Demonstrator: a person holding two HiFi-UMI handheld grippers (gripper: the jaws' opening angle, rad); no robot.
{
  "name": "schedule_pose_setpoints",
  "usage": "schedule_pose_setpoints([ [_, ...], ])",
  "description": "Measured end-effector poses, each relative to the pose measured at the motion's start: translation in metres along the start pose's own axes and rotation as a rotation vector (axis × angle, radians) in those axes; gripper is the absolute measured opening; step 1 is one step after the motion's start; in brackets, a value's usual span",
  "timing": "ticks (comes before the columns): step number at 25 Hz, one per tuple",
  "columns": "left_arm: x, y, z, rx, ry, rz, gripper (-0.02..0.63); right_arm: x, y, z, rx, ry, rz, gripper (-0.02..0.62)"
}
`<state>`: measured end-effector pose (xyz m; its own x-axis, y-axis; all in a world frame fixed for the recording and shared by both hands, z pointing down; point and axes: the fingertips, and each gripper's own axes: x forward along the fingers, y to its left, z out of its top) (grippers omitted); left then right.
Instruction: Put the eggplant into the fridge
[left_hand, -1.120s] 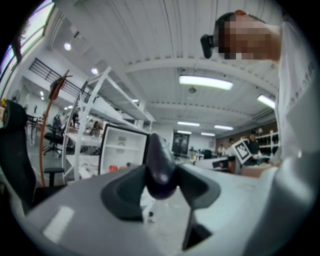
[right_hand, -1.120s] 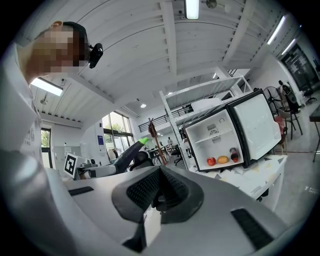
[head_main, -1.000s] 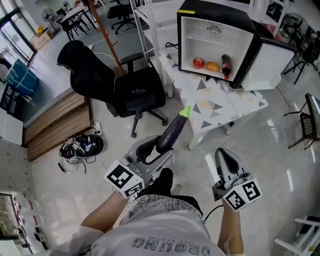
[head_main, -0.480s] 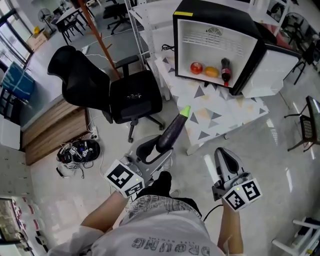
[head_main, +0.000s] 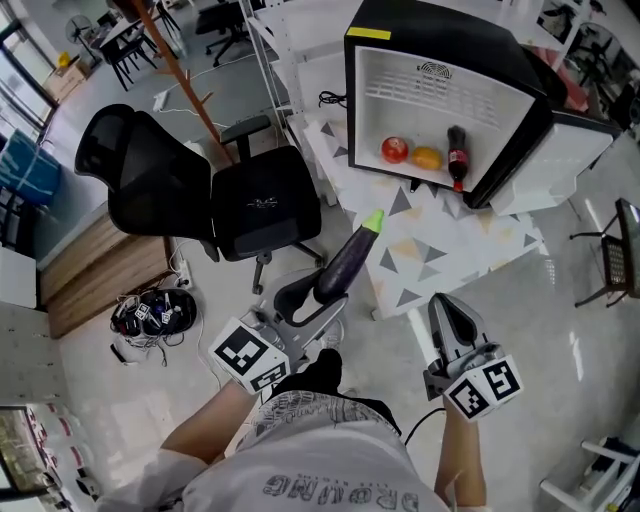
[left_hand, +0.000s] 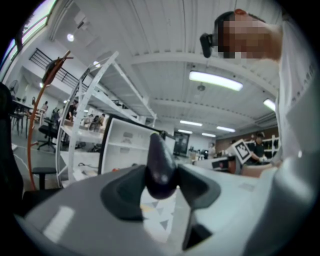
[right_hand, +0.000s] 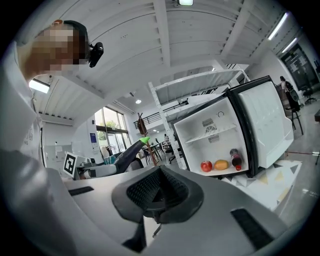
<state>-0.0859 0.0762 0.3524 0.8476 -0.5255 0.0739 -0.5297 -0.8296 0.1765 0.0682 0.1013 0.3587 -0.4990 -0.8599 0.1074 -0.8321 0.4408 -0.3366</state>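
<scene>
Left gripper (head_main: 318, 295) is clamped on the eggplant's (head_main: 347, 262) blunt end. The eggplant juts ahead, green stem foremost. Right gripper (head_main: 452, 320): jaws together, empty. Pale glossy floor (head_main: 560, 300) below. Ahead, a triangle-patterned table (head_main: 450, 240) bears the open fridge (head_main: 440, 100), with a black chair (head_main: 262, 205) to its left. Eggplant is long, dark purple and shiny.

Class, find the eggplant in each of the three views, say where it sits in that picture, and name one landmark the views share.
Head view: eggplant at centre, sticking out of the left gripper, green tip toward the fridge.
Left gripper view: eggplant dead centre, clamped between the jaws.
Right gripper view: eggplant left of centre, green tip pointing up and right.
Shared landmark: the open fridge, seen in all three views.
</scene>
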Motion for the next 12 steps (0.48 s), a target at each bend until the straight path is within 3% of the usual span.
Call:
schedule_pose_setpoints([
  [12, 0.047, 0.081, 0.019, -0.005, 0.018, -0.044, 0.206, 0.086, -0.027, 0.032, -0.016, 0.003, -0.024, -0.011],
])
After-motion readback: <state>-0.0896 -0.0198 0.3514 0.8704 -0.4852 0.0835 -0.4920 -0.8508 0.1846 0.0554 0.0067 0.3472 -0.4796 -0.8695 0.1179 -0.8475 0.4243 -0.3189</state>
